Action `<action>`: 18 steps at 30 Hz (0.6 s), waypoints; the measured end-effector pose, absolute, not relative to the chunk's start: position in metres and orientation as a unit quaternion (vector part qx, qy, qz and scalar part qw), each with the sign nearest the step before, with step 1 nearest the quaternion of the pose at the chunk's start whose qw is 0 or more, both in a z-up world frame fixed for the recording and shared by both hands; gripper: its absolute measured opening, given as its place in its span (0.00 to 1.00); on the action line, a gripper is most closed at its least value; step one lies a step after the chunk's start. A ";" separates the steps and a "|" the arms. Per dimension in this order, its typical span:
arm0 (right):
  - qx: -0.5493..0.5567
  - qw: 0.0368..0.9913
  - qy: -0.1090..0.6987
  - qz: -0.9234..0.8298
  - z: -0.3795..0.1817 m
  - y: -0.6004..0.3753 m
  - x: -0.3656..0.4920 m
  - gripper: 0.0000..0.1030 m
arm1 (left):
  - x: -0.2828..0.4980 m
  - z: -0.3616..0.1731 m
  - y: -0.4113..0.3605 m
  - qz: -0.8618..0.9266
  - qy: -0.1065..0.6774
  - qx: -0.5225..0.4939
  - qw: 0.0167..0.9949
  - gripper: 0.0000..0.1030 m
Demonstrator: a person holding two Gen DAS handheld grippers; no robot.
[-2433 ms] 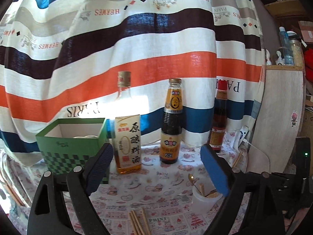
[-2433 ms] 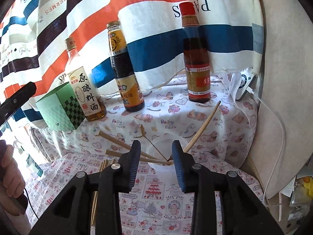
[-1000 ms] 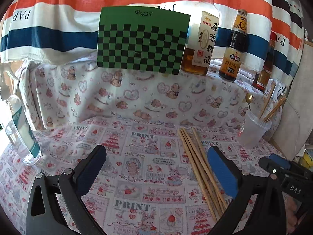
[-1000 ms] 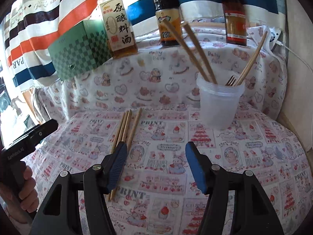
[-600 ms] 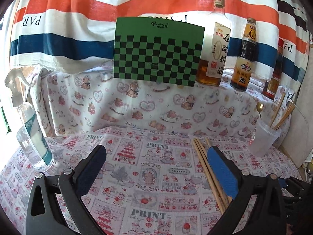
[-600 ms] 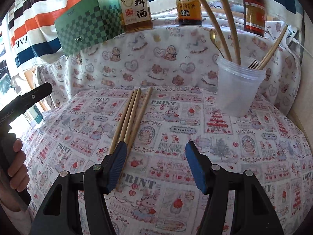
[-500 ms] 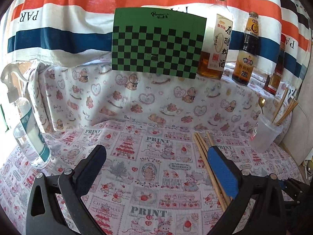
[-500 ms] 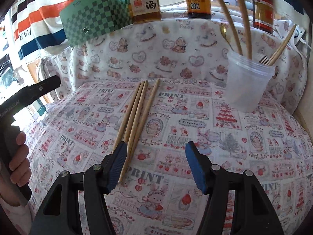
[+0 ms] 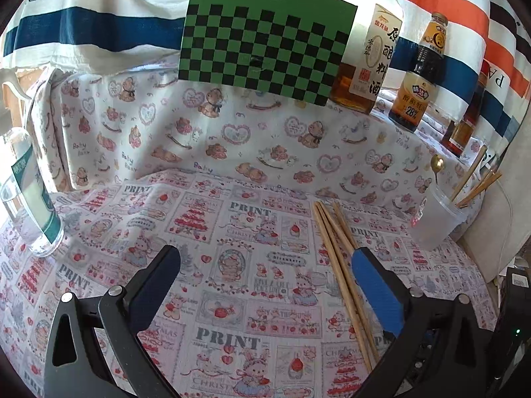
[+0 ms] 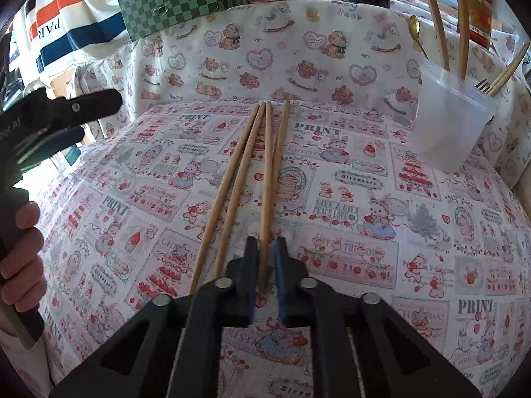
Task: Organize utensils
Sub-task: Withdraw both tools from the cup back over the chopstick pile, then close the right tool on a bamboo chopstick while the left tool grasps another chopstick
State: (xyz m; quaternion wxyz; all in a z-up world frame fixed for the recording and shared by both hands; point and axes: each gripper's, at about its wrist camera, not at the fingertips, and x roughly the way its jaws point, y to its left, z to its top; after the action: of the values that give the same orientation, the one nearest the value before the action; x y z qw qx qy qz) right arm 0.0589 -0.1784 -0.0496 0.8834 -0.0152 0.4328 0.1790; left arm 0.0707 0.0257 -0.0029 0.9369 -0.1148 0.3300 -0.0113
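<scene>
The right gripper [image 10: 265, 248] has closed on one wooden chopstick [image 10: 266, 179] lying among four on the printed-cloth desk [image 10: 381, 232]. The left gripper [image 9: 265, 262] hangs open, holding nothing. The translucent plastic cup [image 10: 448, 126] (already holding chopsticks and a gold spoon) stands at the far right.

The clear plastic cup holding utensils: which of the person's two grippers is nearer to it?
Right, by a small margin. The right gripper, shut on a chopstick, sits just left of the plastic cup. The left gripper, open, hangs further left, beyond the chopsticks.
</scene>
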 end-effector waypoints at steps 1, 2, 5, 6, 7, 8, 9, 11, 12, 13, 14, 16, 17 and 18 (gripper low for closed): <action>-0.013 0.886 0.429 0.176 -0.049 -0.180 0.059 0.06 | 0.072 -0.005 0.024 -0.017 0.333 -0.111 0.936 0.99; -0.012 0.890 0.423 0.170 -0.047 -0.182 0.059 0.05 | 0.074 -0.006 0.022 -0.017 0.332 -0.101 0.938 0.99; -0.014 0.912 0.384 0.143 -0.034 -0.191 0.053 0.05 | 0.078 -0.012 0.017 0.015 0.337 -0.065 0.939 0.99; -0.012 0.920 0.368 0.133 -0.029 -0.195 0.051 0.05 | 0.080 -0.016 0.017 0.005 0.347 -0.071 0.935 0.99; -0.010 0.926 0.357 0.126 -0.024 -0.199 0.050 0.05 | 0.081 -0.019 0.015 -0.013 0.358 -0.083 0.930 0.99; -0.006 0.930 0.347 0.121 -0.020 -0.203 0.049 0.05 | 0.082 -0.021 0.013 -0.034 0.369 -0.093 0.924 0.99; 0.002 0.934 0.336 0.117 -0.015 -0.208 0.047 0.05 | 0.083 -0.023 0.009 -0.052 0.376 -0.097 0.920 0.99; 0.020 0.941 0.319 0.113 -0.007 -0.216 0.045 0.05 | 0.084 -0.027 -0.001 -0.078 0.391 -0.090 0.913 0.99; 0.027 0.942 0.313 0.114 -0.003 -0.221 0.044 0.05 | 0.085 -0.031 -0.006 -0.090 0.405 -0.092 0.905 0.99; 0.034 0.944 0.307 0.116 0.001 -0.225 0.043 0.05 | 0.086 -0.034 -0.009 -0.102 0.414 -0.099 0.899 0.99; 0.040 0.945 0.302 0.117 0.005 -0.228 0.042 0.05 | 0.086 -0.036 -0.012 -0.113 0.420 -0.103 0.895 0.99; 0.046 0.950 0.288 0.114 0.010 -0.234 0.039 0.05 | 0.085 -0.039 -0.021 -0.116 0.427 -0.088 0.892 0.99; 0.046 0.952 0.281 0.112 0.013 -0.235 0.038 0.05 | 0.085 -0.039 -0.025 -0.108 0.428 -0.074 0.894 0.99; 0.046 0.954 0.276 0.110 0.015 -0.232 0.038 0.05 | 0.084 -0.040 -0.029 -0.097 0.425 -0.058 0.898 0.99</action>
State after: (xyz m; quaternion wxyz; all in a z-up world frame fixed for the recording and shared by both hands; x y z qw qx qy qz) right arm 0.0384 -0.2322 0.0151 0.9538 0.0455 0.2760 0.1099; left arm 0.0838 -0.0290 -0.0403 0.8980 -0.0584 0.4251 -0.0973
